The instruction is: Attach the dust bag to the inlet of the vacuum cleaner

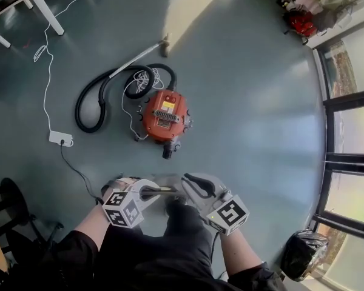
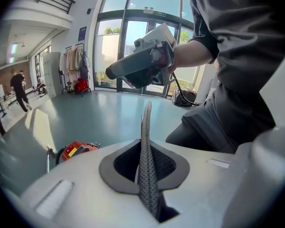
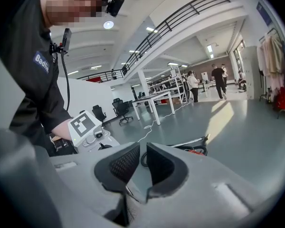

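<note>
The orange vacuum cleaner (image 1: 165, 115) sits on the grey-blue floor (image 1: 249, 102), well ahead of both grippers. A strip of floor lies between them. Its black hose (image 1: 88, 105) loops out to its left, and a white tube (image 1: 136, 56) runs on from the hose, up and away from the person. A thin white cord (image 1: 47, 71) trails down to a white power strip (image 1: 60, 139) left of the vacuum. From the strip a dark cable (image 1: 79, 171) runs toward the left gripper (image 1: 170, 191).

The left gripper is low and close in, just beside the right gripper (image 1: 187, 180), both above the person's dark trousers (image 1: 182, 235). The two point roughly at each other. The left fingers (image 2: 143, 175) are pressed flat together with nothing clearly between them. The right fingers (image 3: 121, 165) stand a narrow gap apart, and only floor and a bit of hose show through.

A black bag (image 1: 303, 253) sits far right by the glass doors (image 1: 352, 138). In the right gripper view, desks (image 3: 159, 99) and office chairs (image 3: 121, 110) stand farther off.
</note>
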Available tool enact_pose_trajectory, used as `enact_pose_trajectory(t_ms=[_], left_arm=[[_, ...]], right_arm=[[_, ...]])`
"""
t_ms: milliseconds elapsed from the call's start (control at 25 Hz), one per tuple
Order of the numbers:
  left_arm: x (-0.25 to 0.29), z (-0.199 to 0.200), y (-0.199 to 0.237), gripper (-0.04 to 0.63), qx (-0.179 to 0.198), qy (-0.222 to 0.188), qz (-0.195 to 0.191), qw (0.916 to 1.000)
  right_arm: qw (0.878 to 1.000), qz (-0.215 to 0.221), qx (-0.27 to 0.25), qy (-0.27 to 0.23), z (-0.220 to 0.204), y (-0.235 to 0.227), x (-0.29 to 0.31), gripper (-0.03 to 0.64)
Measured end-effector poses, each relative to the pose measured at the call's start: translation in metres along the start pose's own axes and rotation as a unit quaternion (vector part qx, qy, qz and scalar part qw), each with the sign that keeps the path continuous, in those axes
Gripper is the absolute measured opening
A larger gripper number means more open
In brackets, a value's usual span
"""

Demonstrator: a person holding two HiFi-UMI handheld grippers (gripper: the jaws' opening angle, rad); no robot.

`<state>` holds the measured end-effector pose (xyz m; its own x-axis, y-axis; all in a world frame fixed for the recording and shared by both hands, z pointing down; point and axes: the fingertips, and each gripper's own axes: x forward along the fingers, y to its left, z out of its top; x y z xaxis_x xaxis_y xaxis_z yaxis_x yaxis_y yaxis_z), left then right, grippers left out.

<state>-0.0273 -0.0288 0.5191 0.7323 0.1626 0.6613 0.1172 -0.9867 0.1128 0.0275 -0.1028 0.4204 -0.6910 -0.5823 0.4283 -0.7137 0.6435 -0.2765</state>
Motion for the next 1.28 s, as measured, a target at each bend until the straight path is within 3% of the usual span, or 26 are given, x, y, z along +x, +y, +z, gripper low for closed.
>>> enact_pose_trajectory(t_ms=[720,1040,1280], left_arm=[[0.125,-0.094,0.035,0.041,-0.029,0.000,-0.014,0.9995],[0.160,-0.117,0.052,0.041,-0.003,-0.020,-0.018,0.9996],[0.176,-0.140,0.061,0.040,0.029,-0.018,-0.015,0.9993]], right_arm=[[1.000,0.004,-0.009,0.028,-0.132,-0.093,0.060,0.031],[0.999,0.013,-0.023,0.021,-0.180,-0.121,0.092,0.031],[0.999,0.027,-0.045,-0.012,-0.197,-0.136,0.115,0.031]])
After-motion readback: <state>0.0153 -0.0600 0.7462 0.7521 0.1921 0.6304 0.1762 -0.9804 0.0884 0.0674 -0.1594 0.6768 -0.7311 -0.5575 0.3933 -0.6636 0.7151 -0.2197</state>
